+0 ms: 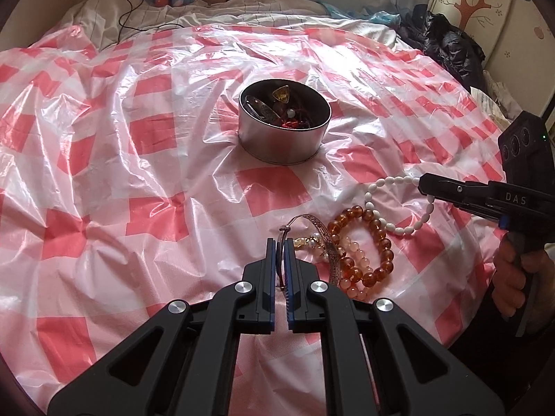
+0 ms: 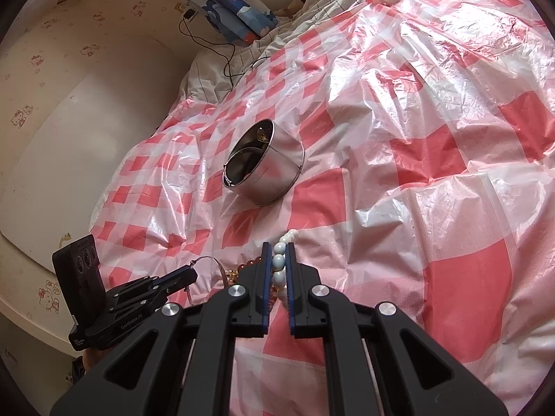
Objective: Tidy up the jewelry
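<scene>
- Bed's slick checked plastic sheet point(image 1: 173, 180) gives the round tin point(image 1: 283, 138) soft footing.
- Left gripper point(image 1: 280, 253), clamped on the thin bangle point(image 1: 314, 223), could drag tangled amber beads point(image 1: 376, 239).
- Right gripper point(image 2: 278, 263), clamped on the white bead strand point(image 2: 279, 261), may snag them too.

A round tin point(image 1: 283, 128) sits mid-sheet on the plastic cover point(image 1: 104, 138) over the bed, jewelry inside; nearer, beaded bracelets point(image 1: 364, 242) lie clustered, a bangle point(image 1: 322, 235) beside them.

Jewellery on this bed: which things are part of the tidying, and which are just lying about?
Part of the job:
- tin with trinkets inside
- bangle in the left gripper
- white beads in the right gripper
- amber beads
- pink beads

Lying about:
- cable
- dark clothes
- checked sheet
</scene>
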The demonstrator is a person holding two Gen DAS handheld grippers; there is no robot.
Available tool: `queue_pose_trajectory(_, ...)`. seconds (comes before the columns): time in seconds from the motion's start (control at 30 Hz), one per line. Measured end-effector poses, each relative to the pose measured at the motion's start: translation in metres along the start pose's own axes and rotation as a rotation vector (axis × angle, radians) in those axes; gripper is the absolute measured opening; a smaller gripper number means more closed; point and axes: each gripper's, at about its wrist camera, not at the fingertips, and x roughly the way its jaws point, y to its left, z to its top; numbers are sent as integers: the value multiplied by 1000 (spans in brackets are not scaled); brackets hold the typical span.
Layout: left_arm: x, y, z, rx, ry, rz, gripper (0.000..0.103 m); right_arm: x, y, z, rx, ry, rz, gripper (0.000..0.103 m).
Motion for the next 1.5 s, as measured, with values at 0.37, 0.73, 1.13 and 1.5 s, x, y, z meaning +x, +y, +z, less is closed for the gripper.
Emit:
queue_pose_trajectory(0.37, 1, -1, 0, 6, 1, 7, 4, -1, -1, -1, 6, 4, -7, 8)
queue_pose_trajectory(0.73, 2, -2, 0, 11, 2, 12, 4, 1, -2, -2, 8, 9, -13, 8)
queue_pose_trajectory(1.13, 2, -2, 0, 10, 1, 11, 4, 1, -2, -2, 9, 7, -14, 8)
queue_pose_trajectory(1.5, -5, 2, 2, -28, -21, -55, 4, -7, -3, 2, 14, -28, 7, 8)
